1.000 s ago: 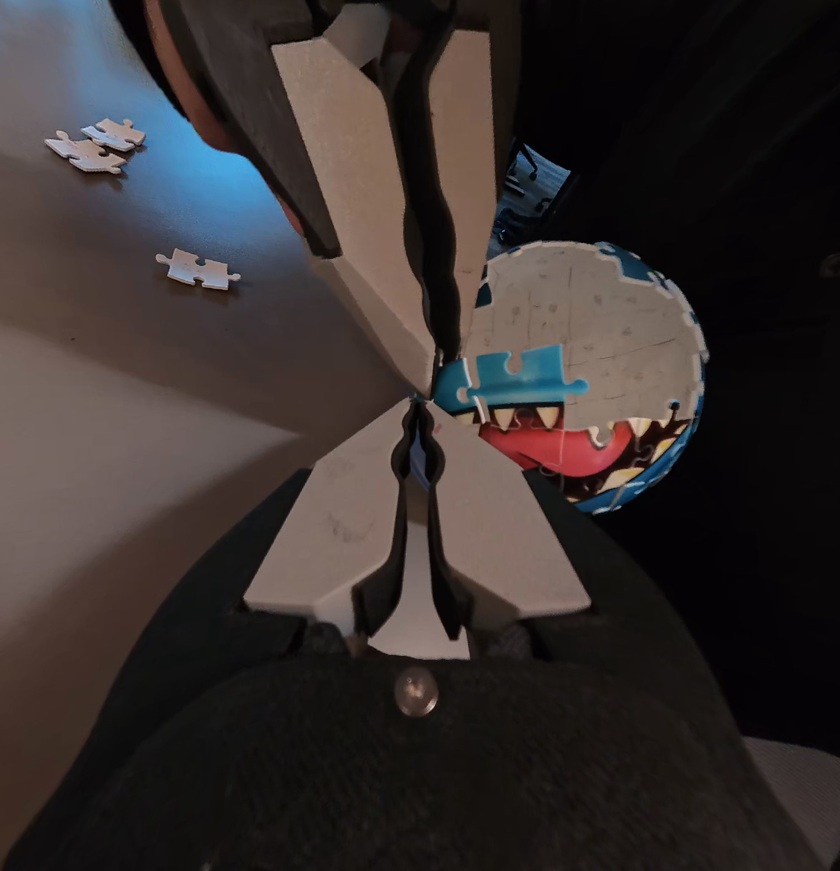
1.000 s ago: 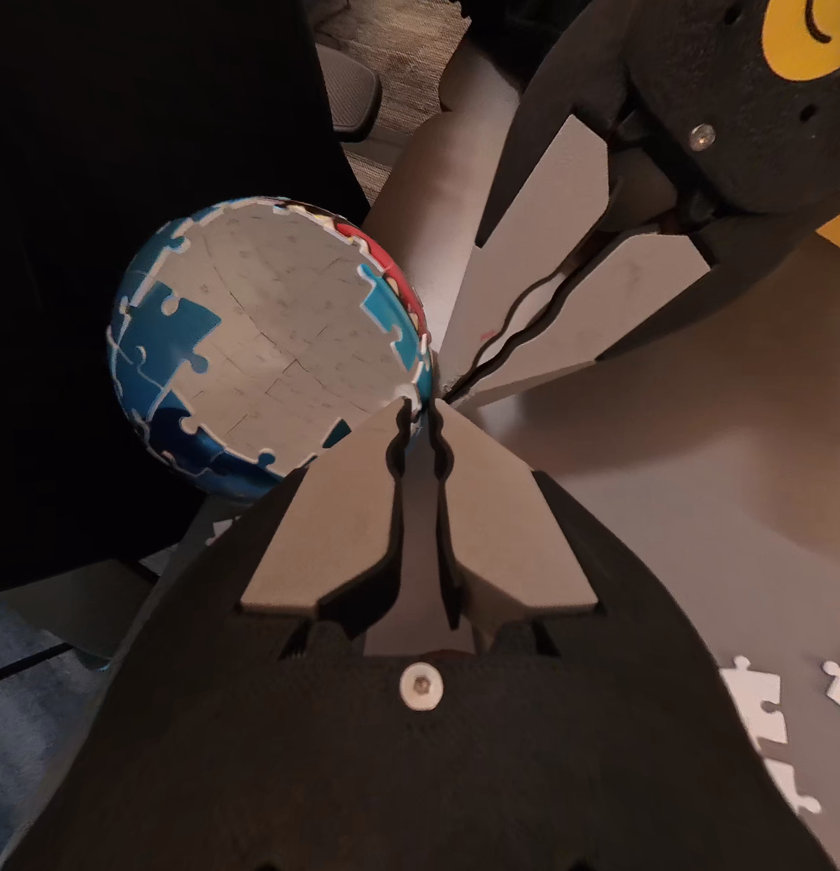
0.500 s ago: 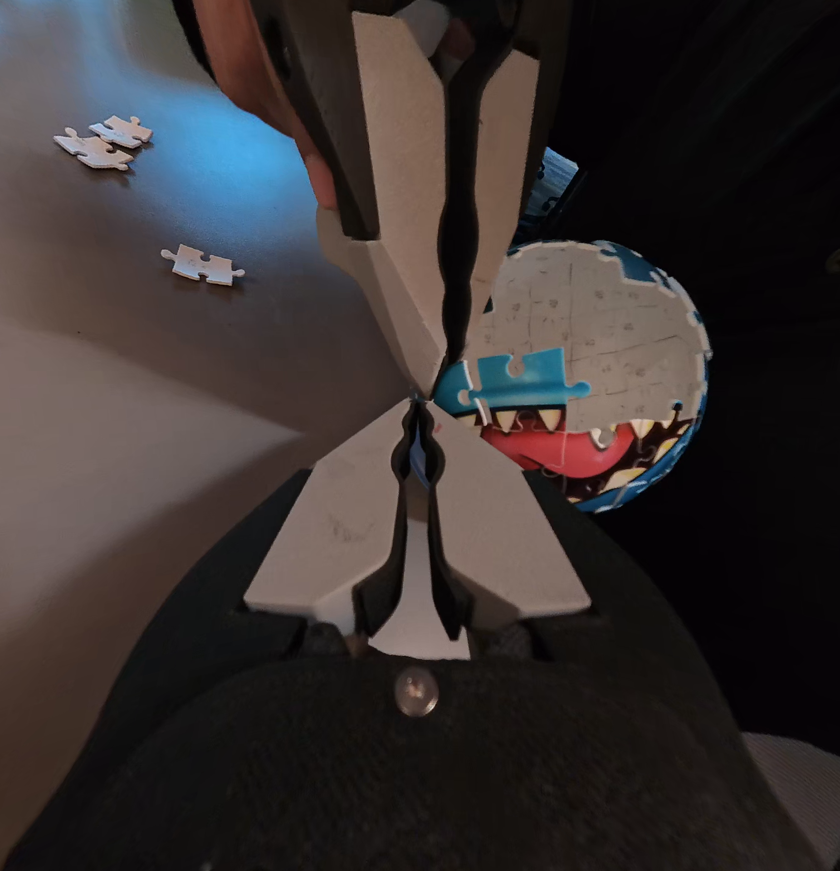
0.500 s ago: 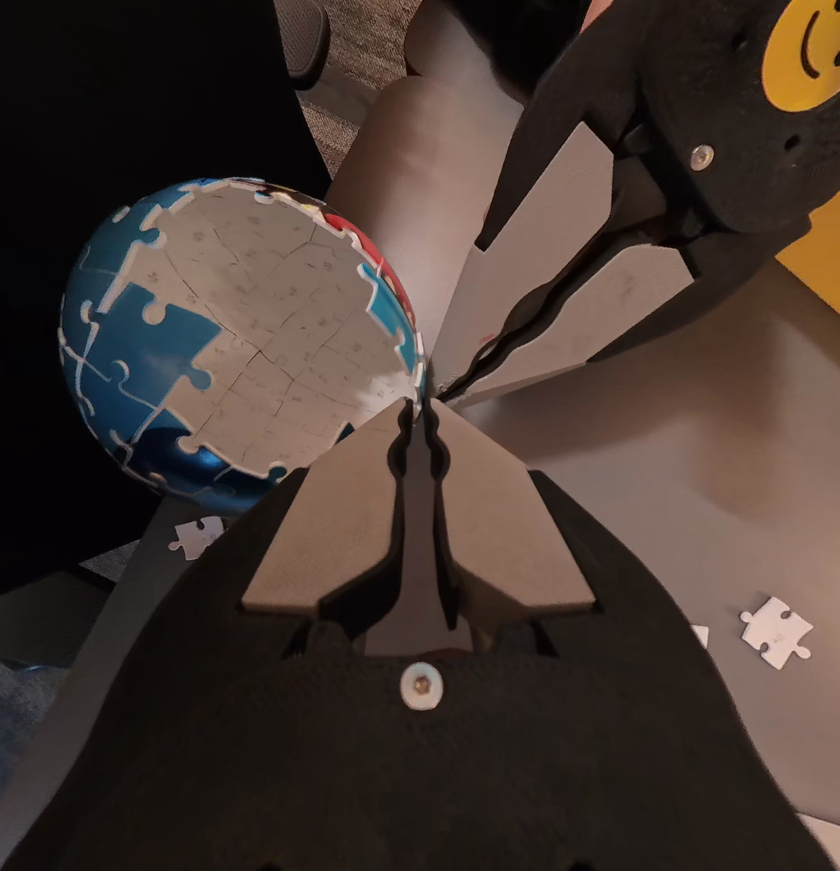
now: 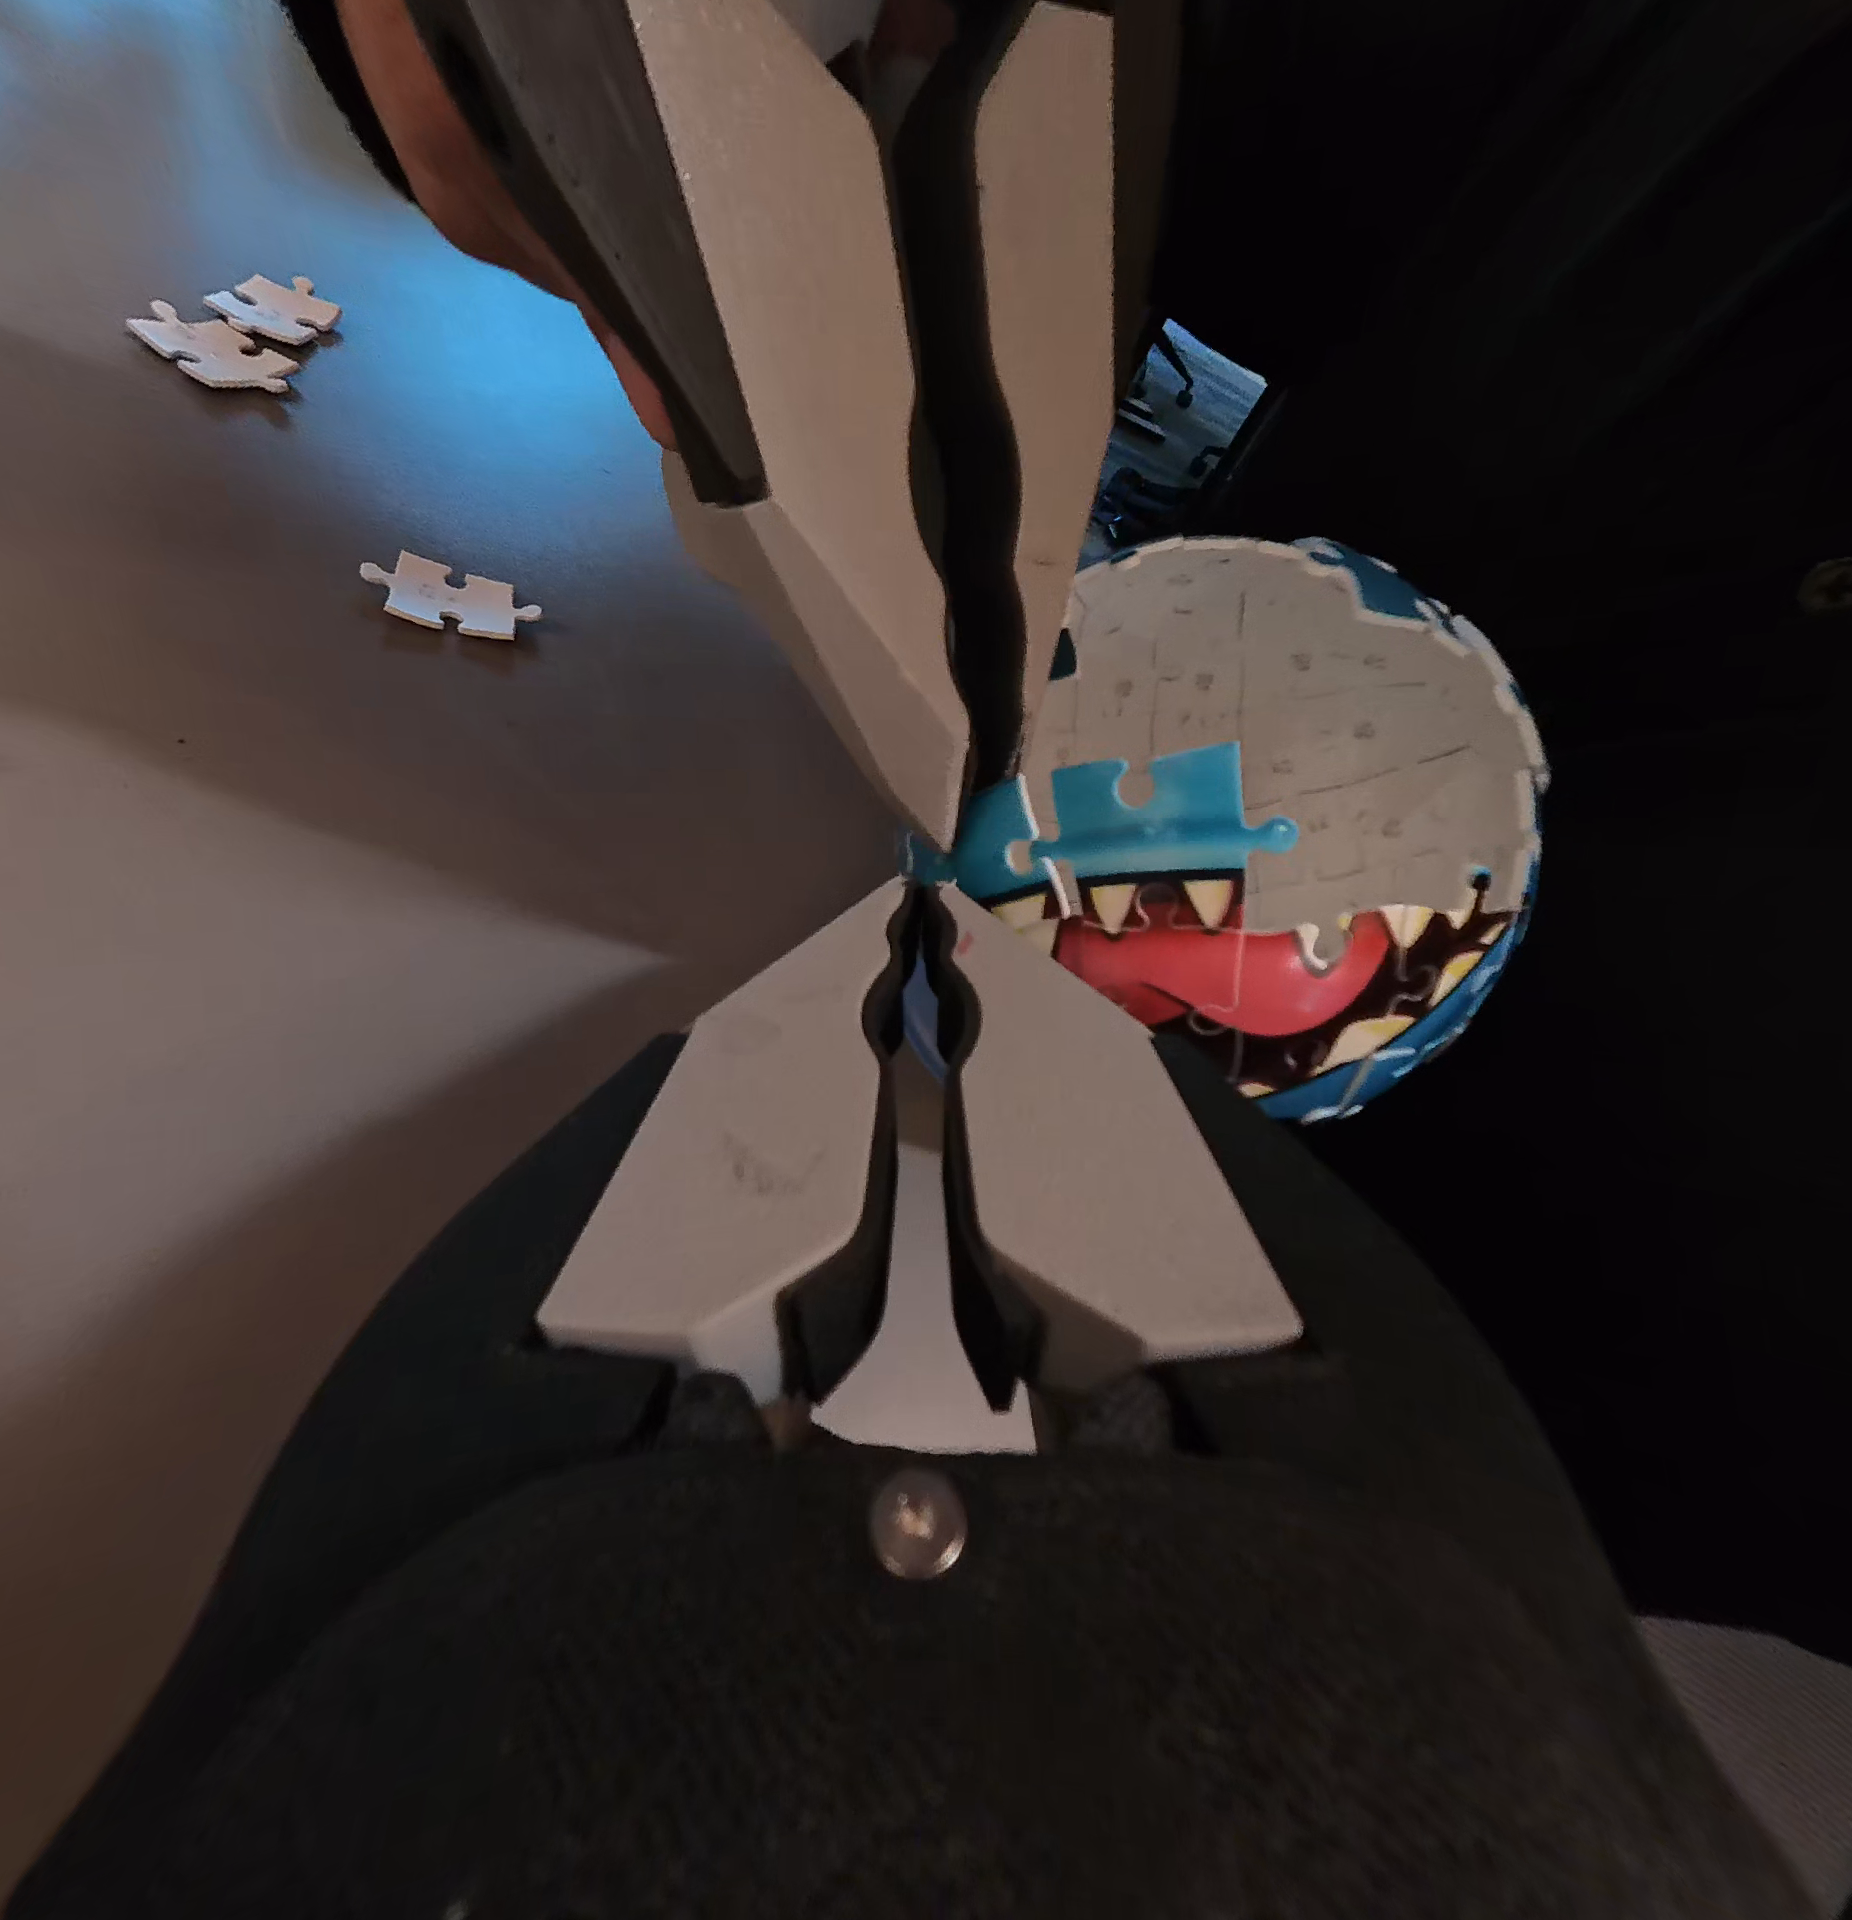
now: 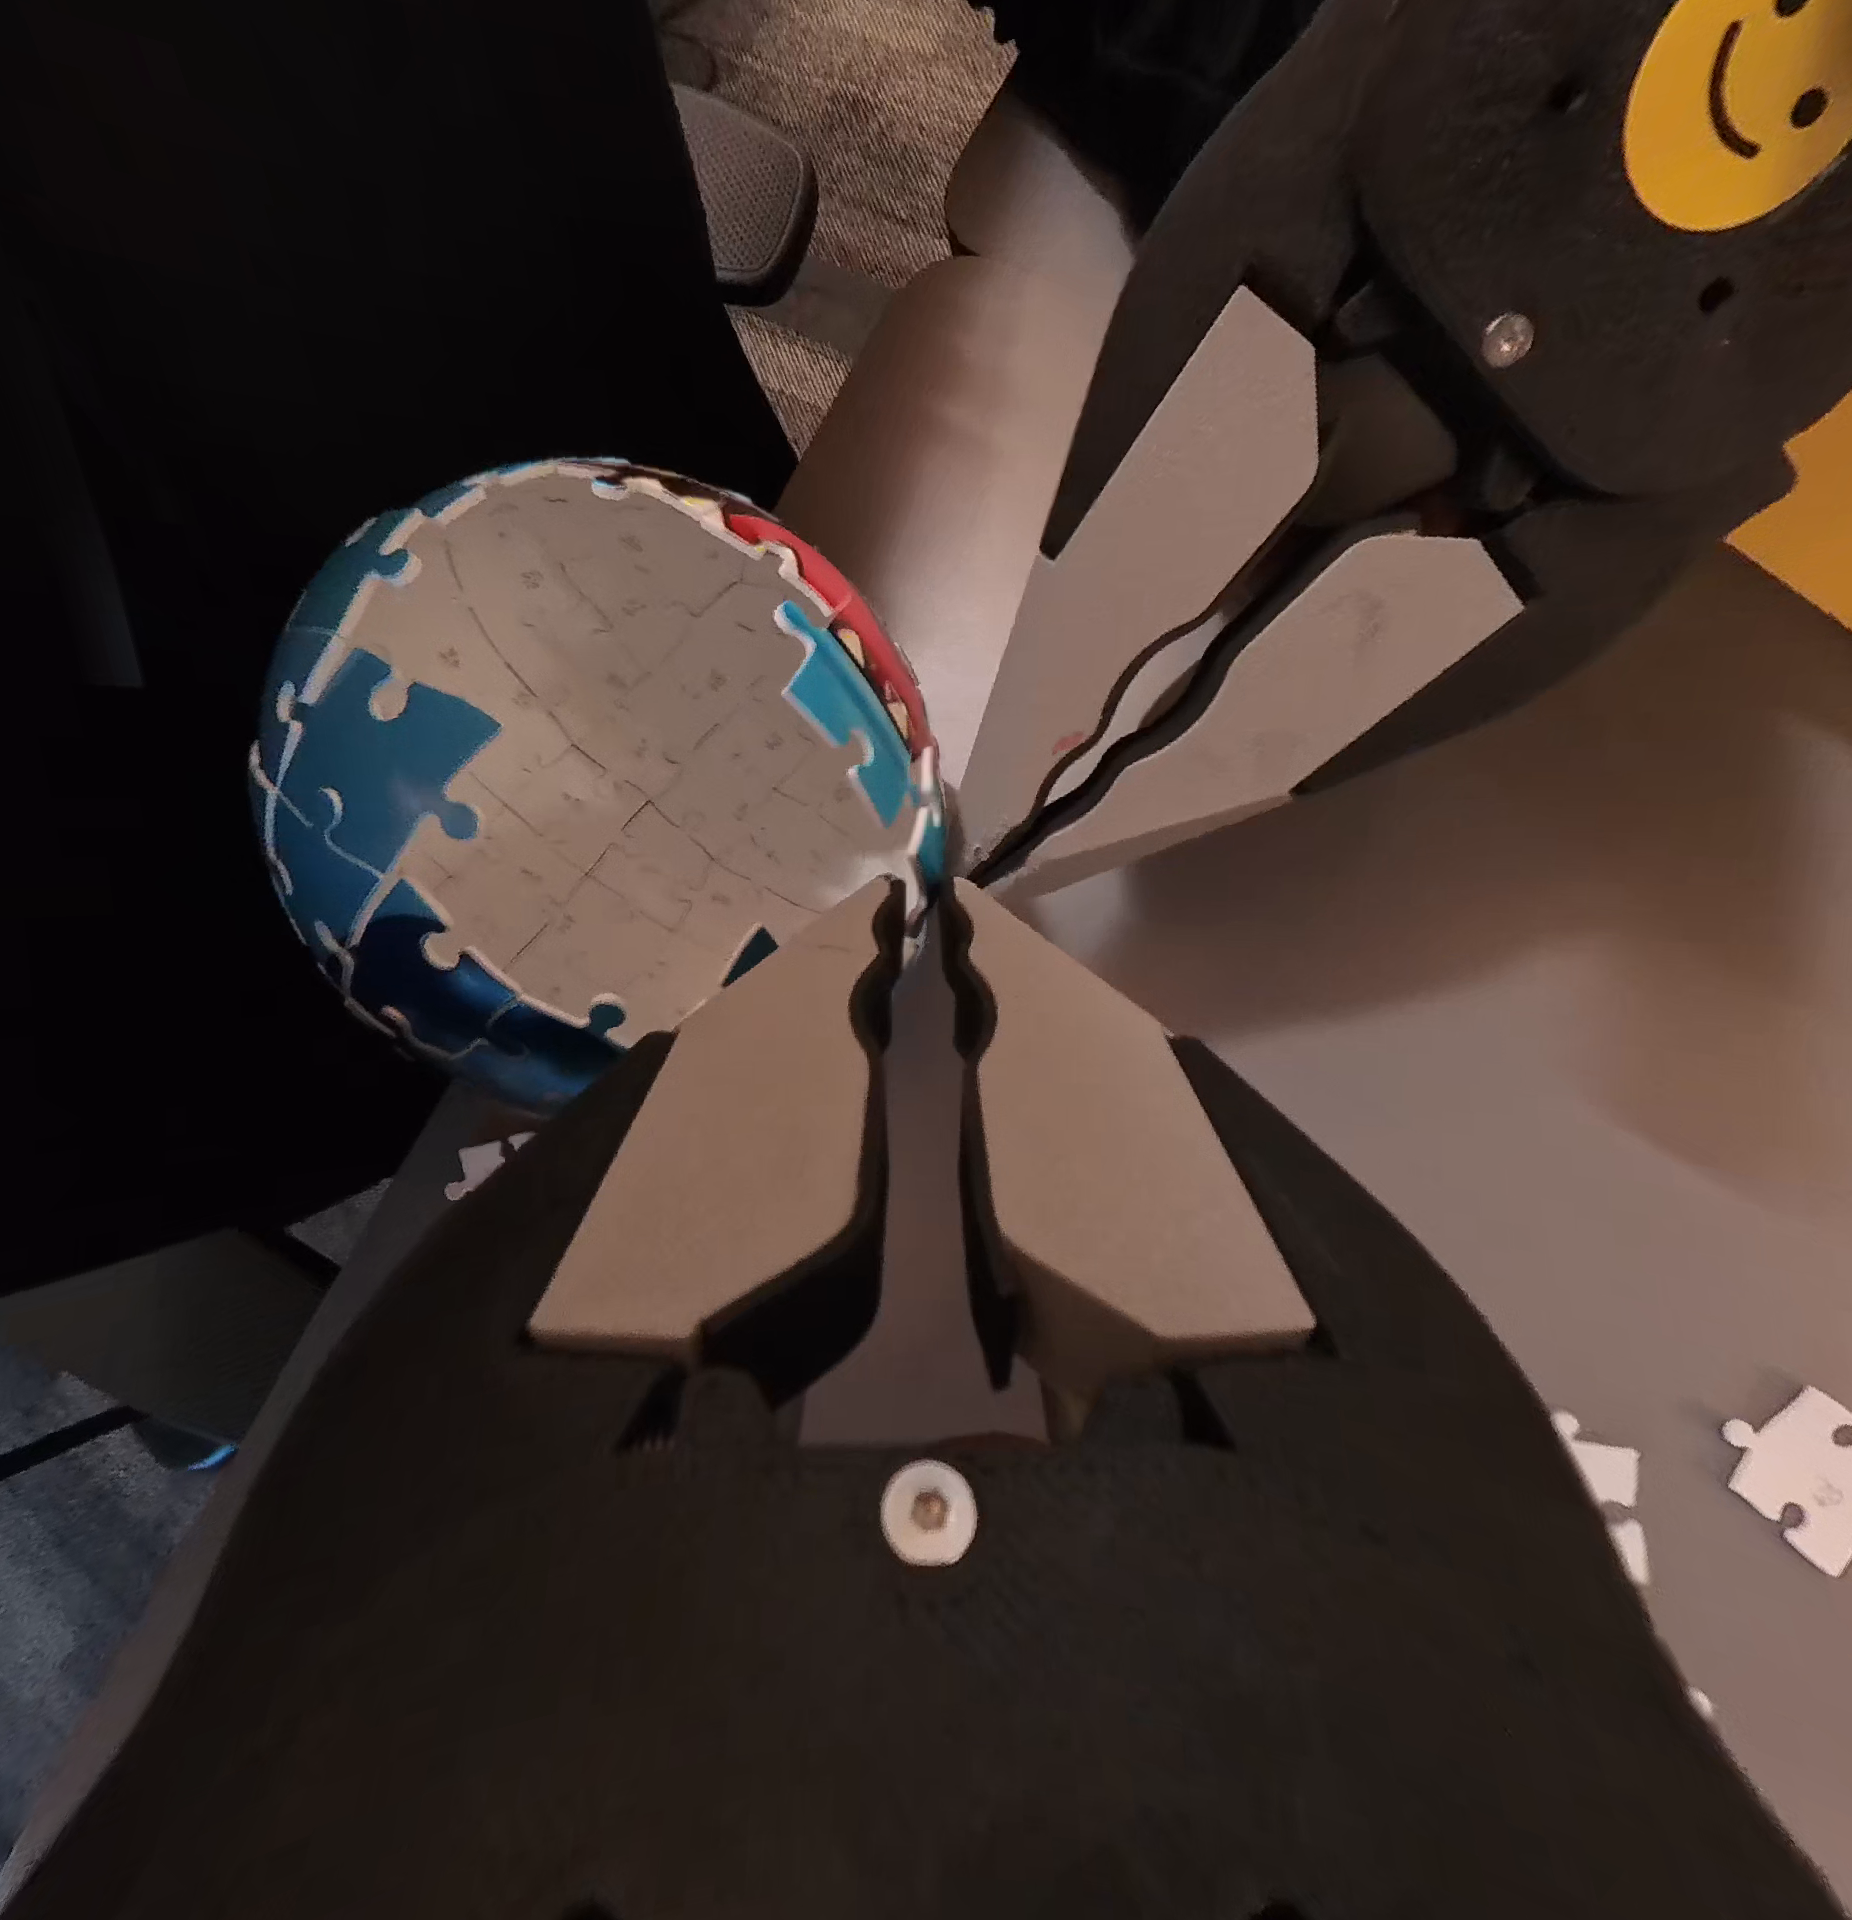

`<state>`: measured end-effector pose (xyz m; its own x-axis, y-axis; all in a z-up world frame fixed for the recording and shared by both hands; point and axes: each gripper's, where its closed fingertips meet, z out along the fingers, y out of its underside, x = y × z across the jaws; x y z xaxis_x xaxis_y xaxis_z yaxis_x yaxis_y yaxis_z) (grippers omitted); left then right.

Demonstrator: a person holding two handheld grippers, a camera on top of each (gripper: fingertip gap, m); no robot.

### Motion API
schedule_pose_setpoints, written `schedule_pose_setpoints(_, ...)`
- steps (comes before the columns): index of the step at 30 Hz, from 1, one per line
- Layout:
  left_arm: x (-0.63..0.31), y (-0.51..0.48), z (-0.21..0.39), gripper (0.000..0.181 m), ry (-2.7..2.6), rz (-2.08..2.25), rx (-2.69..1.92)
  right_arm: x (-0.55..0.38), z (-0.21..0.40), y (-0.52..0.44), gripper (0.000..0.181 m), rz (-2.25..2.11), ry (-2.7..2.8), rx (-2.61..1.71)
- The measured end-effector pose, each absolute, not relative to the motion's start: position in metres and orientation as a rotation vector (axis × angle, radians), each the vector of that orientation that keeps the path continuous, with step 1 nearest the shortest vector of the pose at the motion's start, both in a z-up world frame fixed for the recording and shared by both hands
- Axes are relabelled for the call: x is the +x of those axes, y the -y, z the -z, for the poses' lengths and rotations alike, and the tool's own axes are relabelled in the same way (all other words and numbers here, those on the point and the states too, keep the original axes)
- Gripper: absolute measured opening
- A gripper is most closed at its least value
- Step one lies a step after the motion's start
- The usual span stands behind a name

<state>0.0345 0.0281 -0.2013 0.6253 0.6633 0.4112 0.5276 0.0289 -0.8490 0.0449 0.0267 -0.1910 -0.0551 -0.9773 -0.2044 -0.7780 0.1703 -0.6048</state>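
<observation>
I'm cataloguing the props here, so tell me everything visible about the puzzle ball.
The puzzle ball is an unfinished hollow sphere of curved, glossy interlocking pieces, apparently plastic. A large gap exposes the pale grey inner faces. Its outside is blue, with a red tongue, pointed teeth and dark mouth. It hangs off the table, at its edge, both grippers shut on its rim at nearly one spot: the left gripper and the right gripper.
</observation>
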Motion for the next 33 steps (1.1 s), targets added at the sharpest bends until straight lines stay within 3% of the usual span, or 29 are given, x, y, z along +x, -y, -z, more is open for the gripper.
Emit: schedule_pose_setpoints(33, 0.0397, -0.0273, 0.2037, 0.000, 1.035, -0.160, -1.625, 0.0512, 0.1980, -0.0248, 0.001, 0.348, -1.989, -1.886)
